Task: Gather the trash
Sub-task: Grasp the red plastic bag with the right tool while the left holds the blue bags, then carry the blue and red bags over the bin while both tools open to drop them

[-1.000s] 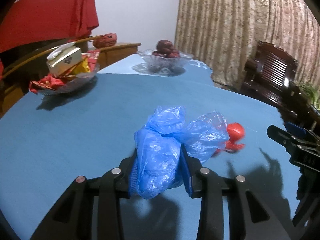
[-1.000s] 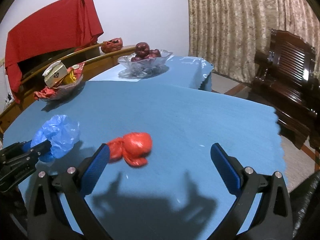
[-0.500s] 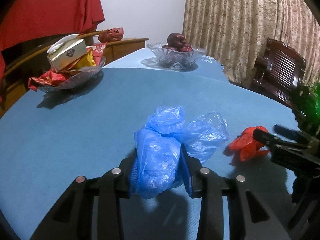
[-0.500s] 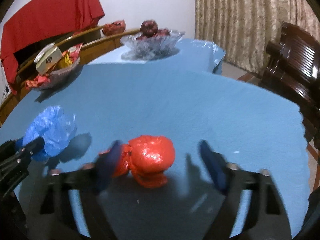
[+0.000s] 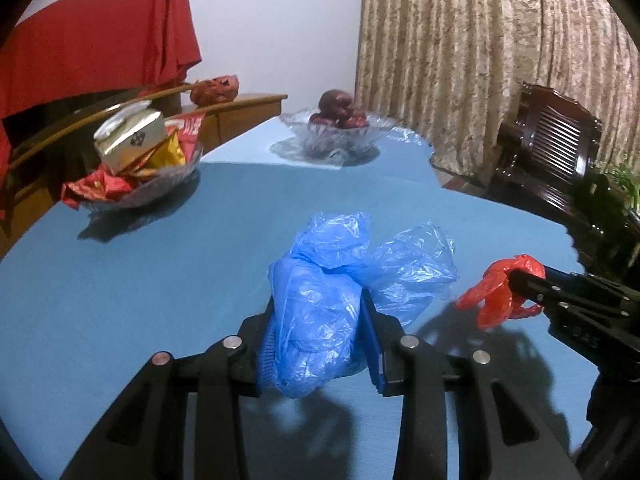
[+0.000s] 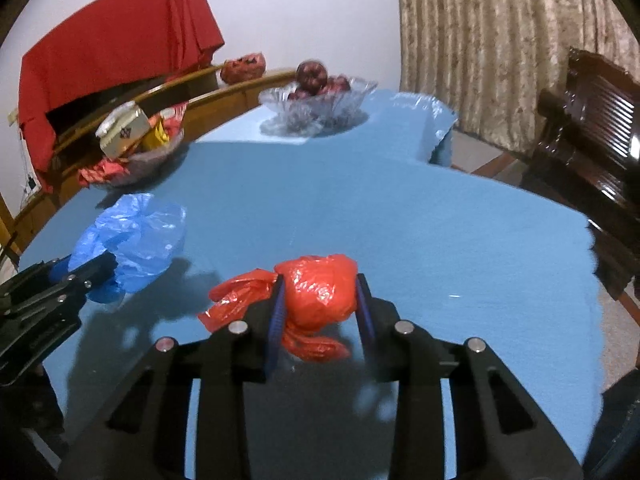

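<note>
Left gripper (image 5: 320, 340) clamps the crumpled blue plastic bag (image 5: 340, 280), hiding its lower end. Right gripper (image 6: 320, 312) pinches the knotted red plastic bag (image 6: 316, 294) above the blue tablecloth (image 6: 440, 220); patterned beige curtain (image 6: 480, 40) behind.

Blue-covered tabletop (image 5: 168, 264) bearing a glass bowl of dark red fruit (image 5: 334, 128) and a glass dish of snack packets (image 5: 136, 164); red cloth (image 5: 92, 52) hanging behind; patterned curtain (image 5: 480, 60) and dark wooden chair (image 5: 548, 148) standing right.

Blue-clothed table (image 5: 168, 264): snack bowl (image 5: 160, 184), fruit bowl (image 5: 332, 138) resting on it.
</note>
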`<action>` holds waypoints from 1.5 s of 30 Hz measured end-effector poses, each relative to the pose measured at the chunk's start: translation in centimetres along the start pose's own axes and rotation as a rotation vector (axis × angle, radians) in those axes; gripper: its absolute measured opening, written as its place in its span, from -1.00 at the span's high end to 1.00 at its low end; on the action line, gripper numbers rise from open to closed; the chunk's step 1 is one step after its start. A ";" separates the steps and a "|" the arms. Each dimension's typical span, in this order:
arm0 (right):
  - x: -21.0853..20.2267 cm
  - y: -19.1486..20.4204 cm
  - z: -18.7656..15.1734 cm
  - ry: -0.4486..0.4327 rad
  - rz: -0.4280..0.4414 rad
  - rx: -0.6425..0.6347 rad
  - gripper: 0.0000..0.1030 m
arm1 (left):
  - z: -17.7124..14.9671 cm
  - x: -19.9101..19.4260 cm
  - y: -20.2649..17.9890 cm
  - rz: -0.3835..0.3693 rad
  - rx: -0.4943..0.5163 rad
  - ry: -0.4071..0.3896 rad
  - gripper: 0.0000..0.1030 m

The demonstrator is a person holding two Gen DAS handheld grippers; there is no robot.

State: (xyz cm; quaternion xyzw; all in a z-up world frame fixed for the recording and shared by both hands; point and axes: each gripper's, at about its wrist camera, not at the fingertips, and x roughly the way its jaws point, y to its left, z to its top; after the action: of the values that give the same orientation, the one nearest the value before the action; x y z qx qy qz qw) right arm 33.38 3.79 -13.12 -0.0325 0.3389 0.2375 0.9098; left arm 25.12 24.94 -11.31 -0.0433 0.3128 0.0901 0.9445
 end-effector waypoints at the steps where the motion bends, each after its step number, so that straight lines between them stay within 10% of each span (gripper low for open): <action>1: -0.7 -0.1 0.1 -0.009 -0.004 0.003 0.38 | 0.1 -0.5 -0.4 -0.005 0.006 -0.002 0.28; 45: -36.0 -15.3 -9.3 -0.281 -0.351 0.141 0.38 | -0.2 -20.9 -25.6 -0.424 0.234 -0.136 0.27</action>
State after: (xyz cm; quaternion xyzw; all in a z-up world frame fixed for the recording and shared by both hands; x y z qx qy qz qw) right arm 11.13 -26.58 0.96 0.0062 0.2138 0.0537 0.9754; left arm 13.56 -3.14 1.66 0.0080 0.2409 -0.1440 0.9598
